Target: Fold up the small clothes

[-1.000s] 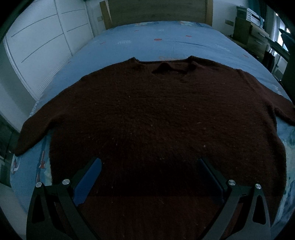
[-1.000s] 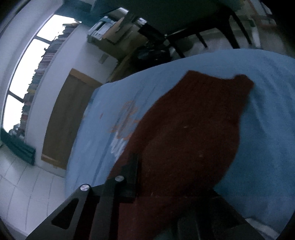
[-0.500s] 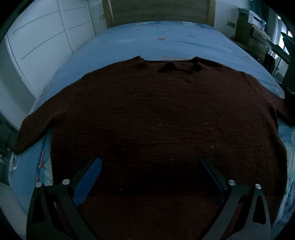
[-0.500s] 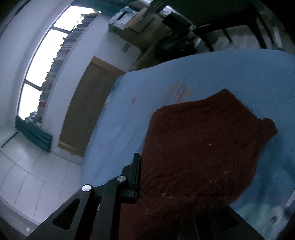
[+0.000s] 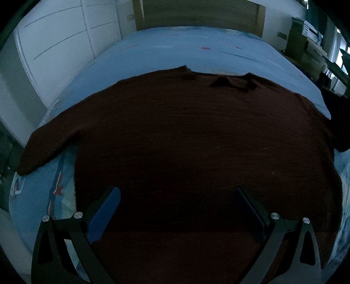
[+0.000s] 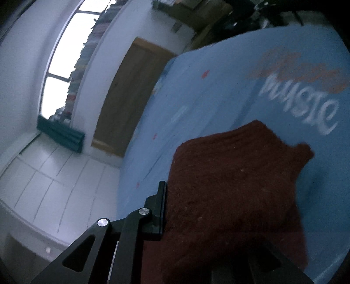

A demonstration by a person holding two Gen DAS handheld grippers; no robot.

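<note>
The sweater point(image 5: 196, 142) is spread flat on the bed point(image 5: 196, 50); it looks soft and floppy, so edges or sleeves are best pinched. The left hand-held gripper point(image 5: 177, 209) is held wide above it, and a sleeve point(image 6: 229, 185) is held in the right hand-held gripper point(image 6: 210, 218).

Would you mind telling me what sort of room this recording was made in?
Most likely a bedroom: a wide bed with a blue sheet and wooden headboard, white wardrobe doors beside it.
</note>
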